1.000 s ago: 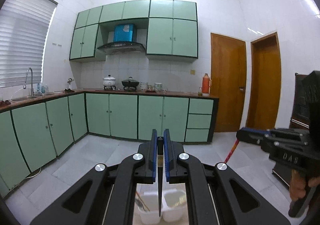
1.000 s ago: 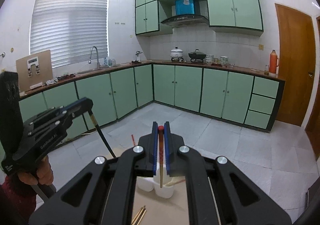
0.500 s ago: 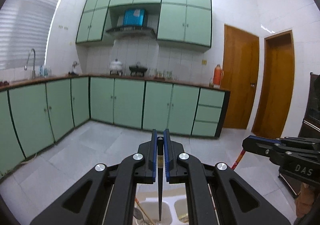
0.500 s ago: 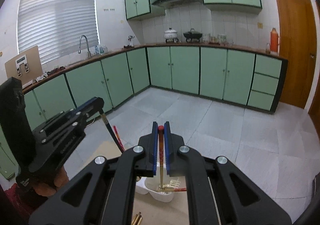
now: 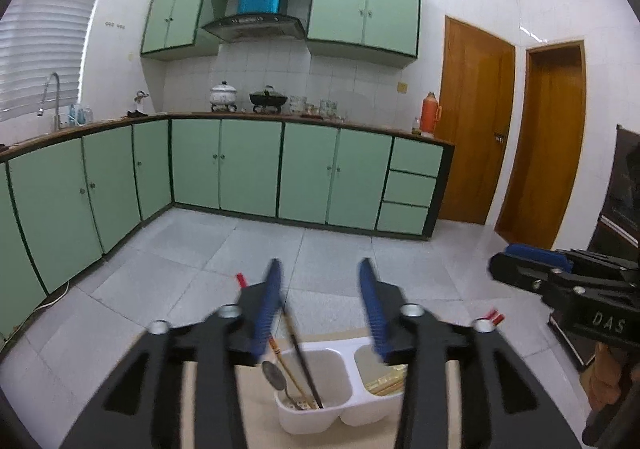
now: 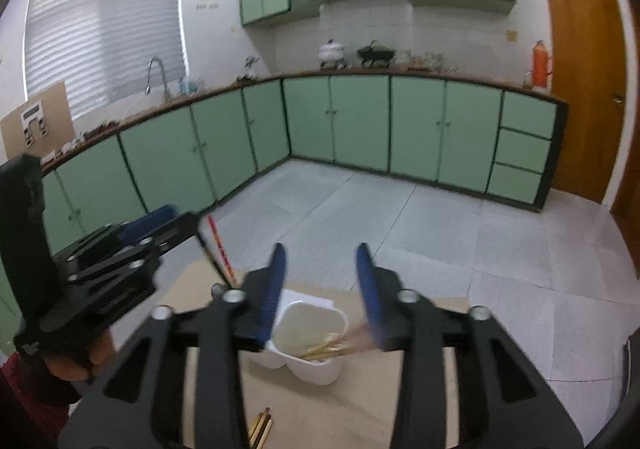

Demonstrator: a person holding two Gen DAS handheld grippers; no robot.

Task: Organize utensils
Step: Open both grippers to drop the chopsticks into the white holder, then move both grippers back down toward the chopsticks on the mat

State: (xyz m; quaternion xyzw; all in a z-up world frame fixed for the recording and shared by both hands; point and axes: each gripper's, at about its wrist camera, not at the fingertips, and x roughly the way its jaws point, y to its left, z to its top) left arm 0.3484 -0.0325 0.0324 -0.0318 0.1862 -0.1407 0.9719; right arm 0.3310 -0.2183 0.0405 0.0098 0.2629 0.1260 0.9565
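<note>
Now both the left gripper (image 5: 320,309) and right gripper (image 6: 322,289) are spreading wide above the white two-compartment plastic holder (image 5: 334,401), chopsticks already inside; loose wooden chopsticks (image 6: 261,427) near the desk's front edge are waiting.

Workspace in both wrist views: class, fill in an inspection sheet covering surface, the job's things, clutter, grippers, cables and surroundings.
Surface: tan table top, partly hidden by the grippers.
Job's things: white two-compartment holder; dark chopstick and spoon leaning in its left compartment; pale chopsticks in the right one.
Clutter: loose chopsticks on the table.
Grippers: left gripper and right gripper, jaws open, empty, above the holder.
Cables: one cable on the floor by the cabinets.
Surroundings: green cabinets, wooden doors.
</note>
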